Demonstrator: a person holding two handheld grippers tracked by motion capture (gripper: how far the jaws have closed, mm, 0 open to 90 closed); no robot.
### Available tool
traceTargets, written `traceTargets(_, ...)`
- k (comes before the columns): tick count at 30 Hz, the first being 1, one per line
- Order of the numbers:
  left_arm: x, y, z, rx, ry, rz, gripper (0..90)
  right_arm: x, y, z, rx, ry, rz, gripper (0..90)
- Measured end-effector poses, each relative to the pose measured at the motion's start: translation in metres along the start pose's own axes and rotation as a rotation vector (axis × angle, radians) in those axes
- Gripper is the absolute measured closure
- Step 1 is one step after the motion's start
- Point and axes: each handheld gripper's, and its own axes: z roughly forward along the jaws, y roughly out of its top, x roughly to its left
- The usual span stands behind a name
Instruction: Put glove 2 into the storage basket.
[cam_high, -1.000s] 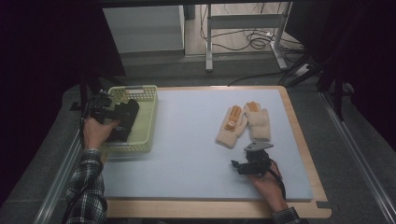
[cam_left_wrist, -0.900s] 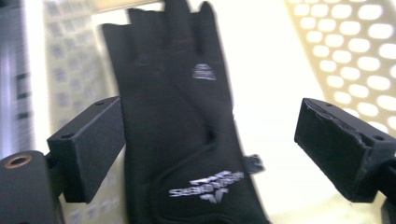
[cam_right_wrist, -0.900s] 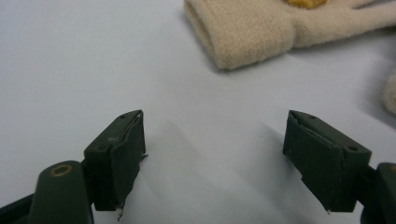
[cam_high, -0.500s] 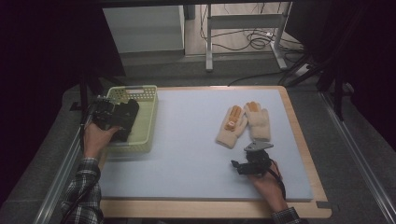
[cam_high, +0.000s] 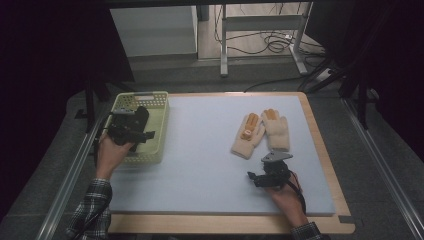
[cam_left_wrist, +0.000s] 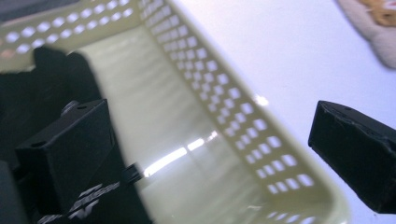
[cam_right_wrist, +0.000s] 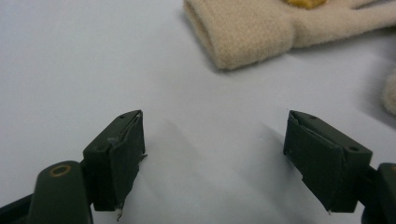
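A pale green slotted basket (cam_high: 157, 131) stands at the table's left edge with a black item (cam_high: 141, 114) lying inside it. My left gripper (cam_high: 137, 132) hovers over the basket's near part. Its jaws have just been opening and now stand wide apart in the left gripper view (cam_left_wrist: 210, 154). The basket wall (cam_left_wrist: 233, 116) runs between them untouched, and the black item (cam_left_wrist: 32, 88) is at their left. Two cream gloves with orange patches (cam_high: 248, 135) (cam_high: 275, 131) lie on the mat. My right gripper (cam_high: 257, 176) rests just short of them, open (cam_right_wrist: 215, 158), with a glove cuff (cam_right_wrist: 243, 32) ahead.
A light blue mat (cam_high: 200, 150) covers the wooden table top (cam_high: 320, 150). Metal rails (cam_high: 65, 185) run along both sides of the table. Beyond the far edge stand a white cabinet (cam_high: 150, 30) and a metal frame with cables (cam_high: 270, 40).
My left gripper has drawn a little toward the basket's near end and its jaws have opened wider. The black item stays in the basket. The right gripper and the gloves have not moved.
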Motion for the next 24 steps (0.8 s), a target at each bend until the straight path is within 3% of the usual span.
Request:
traceTargets(12,-0.046,0.006,0.009,-0.025,-0.028,0.116,0.4,0.0,0.0,0.0,0.0,-0.001,0.0,20.2)
traceTargets(24,-0.099,0.001,0.02,-0.058,-0.135,0.2,0.4,0.0,0.0,0.0,0.001,-0.001,0.0,20.1)
